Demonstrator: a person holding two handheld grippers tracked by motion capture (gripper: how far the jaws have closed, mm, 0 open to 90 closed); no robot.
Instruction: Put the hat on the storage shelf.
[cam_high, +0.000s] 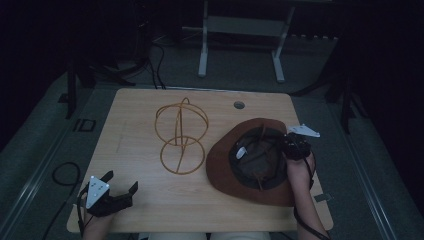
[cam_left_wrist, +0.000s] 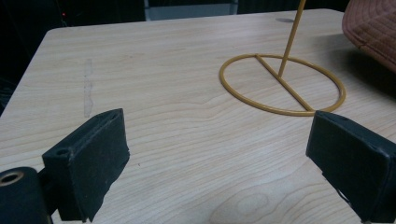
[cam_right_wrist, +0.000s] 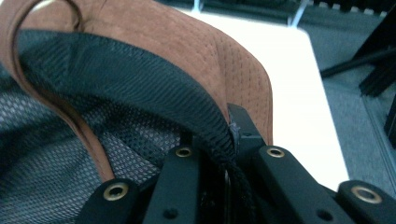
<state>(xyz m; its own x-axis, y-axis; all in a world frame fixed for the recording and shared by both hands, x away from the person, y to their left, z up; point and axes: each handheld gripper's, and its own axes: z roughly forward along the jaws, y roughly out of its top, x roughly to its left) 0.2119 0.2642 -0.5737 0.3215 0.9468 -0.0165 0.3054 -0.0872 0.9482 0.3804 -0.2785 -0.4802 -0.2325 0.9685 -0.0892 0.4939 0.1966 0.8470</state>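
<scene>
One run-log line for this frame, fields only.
left tool: open, idle on table | right tool: shut on hat edge | wire stand: upright, bare

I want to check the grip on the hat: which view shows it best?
The right gripper view: the right gripper is shut on the hat at its rim. The high view shows it small; the left gripper view, just a brim corner.

A dim lab: lone wooden table (cam_high: 140, 210), floor cables (cam_high: 62, 172), metal stand legs (cam_high: 202, 60).
</scene>
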